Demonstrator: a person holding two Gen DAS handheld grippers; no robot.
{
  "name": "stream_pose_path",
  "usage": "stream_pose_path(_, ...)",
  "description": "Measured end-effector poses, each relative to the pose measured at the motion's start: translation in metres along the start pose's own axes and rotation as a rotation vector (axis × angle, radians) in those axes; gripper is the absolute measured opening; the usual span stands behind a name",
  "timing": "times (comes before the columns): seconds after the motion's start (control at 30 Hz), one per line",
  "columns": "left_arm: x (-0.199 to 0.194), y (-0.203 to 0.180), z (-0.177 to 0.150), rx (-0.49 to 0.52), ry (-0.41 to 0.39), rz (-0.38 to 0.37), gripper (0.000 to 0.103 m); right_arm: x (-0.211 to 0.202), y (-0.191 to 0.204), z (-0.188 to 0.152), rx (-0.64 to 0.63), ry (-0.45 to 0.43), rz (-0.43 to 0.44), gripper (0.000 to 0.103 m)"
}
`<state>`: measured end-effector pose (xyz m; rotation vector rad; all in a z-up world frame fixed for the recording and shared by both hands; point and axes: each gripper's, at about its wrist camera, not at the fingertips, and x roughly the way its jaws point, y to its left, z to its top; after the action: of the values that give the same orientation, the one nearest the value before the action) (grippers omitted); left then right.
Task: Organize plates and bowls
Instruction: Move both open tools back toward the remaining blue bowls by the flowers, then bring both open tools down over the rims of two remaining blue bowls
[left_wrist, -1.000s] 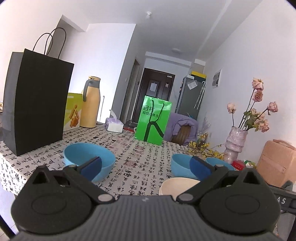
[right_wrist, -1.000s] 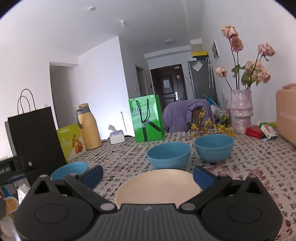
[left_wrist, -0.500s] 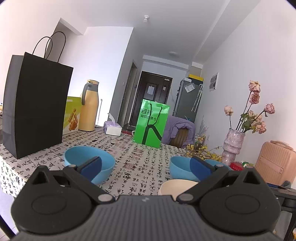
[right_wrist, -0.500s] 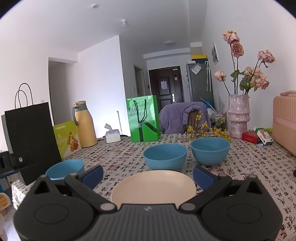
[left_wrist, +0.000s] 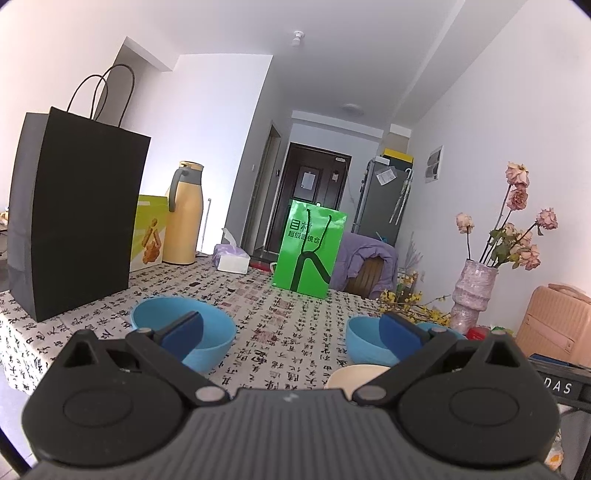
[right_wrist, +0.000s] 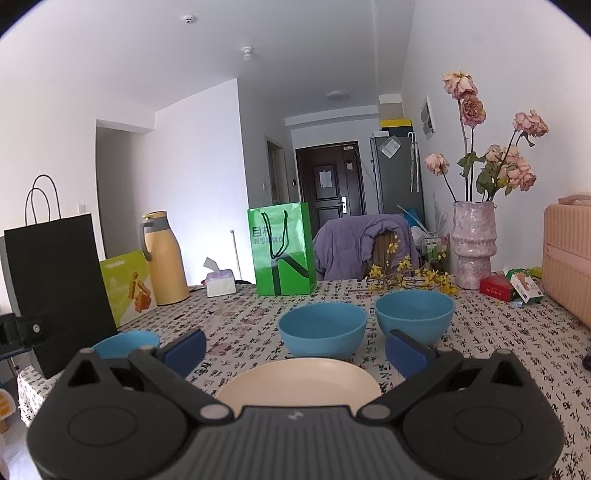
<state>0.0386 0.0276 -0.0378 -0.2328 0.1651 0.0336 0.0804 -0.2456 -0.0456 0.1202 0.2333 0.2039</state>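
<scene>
nothing stacked yet. three round blue bowls (right_wrist: 322, 328) (right_wrist: 414, 314) (right_wrist: 125, 341) sit apart on printed tablecloth (right_wrist: 498, 343), round cream plate (right_wrist: 299, 380) near front. left gripper (left_wrist: 291, 330) and right gripper (right_wrist: 295, 349) — both spread wide, nothing held. all sorting still left.

White walls, dark entry door (right_wrist: 330, 180) down hallway, grey fridge (right_wrist: 397, 171) beside it, daylight-lit.
</scene>
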Motion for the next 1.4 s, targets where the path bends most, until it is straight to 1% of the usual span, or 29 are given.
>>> stream_pose_path(0.1, 0.008, -0.002, 0.003, 0.002, 0.004, -0.001, 0.103, 0.006, -0.003, 0.004, -0.005, 0.000, -0.006, 0.103)
stream_pose_path(0.2, 0.018, -0.004, 0.007, 0.008, 0.027, 0.000, 0.103, 0.015, -0.007, 0.009, -0.005, 0.018, -0.003, 0.103)
stream_pose_path(0.4, 0.039, -0.006, 0.014, 0.013, 0.050, 0.000, 0.103, 0.029, -0.014, 0.018, 0.001, 0.023, -0.008, 0.103)
stream_pose_path(0.57, 0.053, -0.005, 0.014, 0.001, 0.048, 0.003, 0.103, 0.044, -0.023, 0.019, -0.001, 0.052, -0.030, 0.103)
stream_pose_path(0.73, 0.070, -0.004, 0.012, -0.006, 0.074, -0.004, 0.103, 0.058, -0.031, 0.021, -0.016, 0.069, -0.048, 0.103)
stream_pose_path(0.87, 0.080, -0.002, 0.010, -0.010, 0.079, 0.008, 0.103, 0.067, -0.038, 0.018, -0.043, 0.083, -0.074, 0.103)
stream_pose_path(1.1, 0.100, -0.003, 0.013, 0.003, 0.092, 0.027, 0.103, 0.084, -0.050, 0.024, -0.037, 0.078, -0.059, 0.103)
stream_pose_path(1.27, 0.120, -0.005, 0.009, -0.008, 0.115, 0.027, 0.103, 0.112, -0.058, 0.023, -0.054, 0.128, -0.063, 0.103)
stream_pose_path(1.4, 0.134, -0.010, 0.007, -0.005, 0.130, 0.017, 0.103, 0.127, -0.061, 0.023, -0.064, 0.142, -0.052, 0.103)
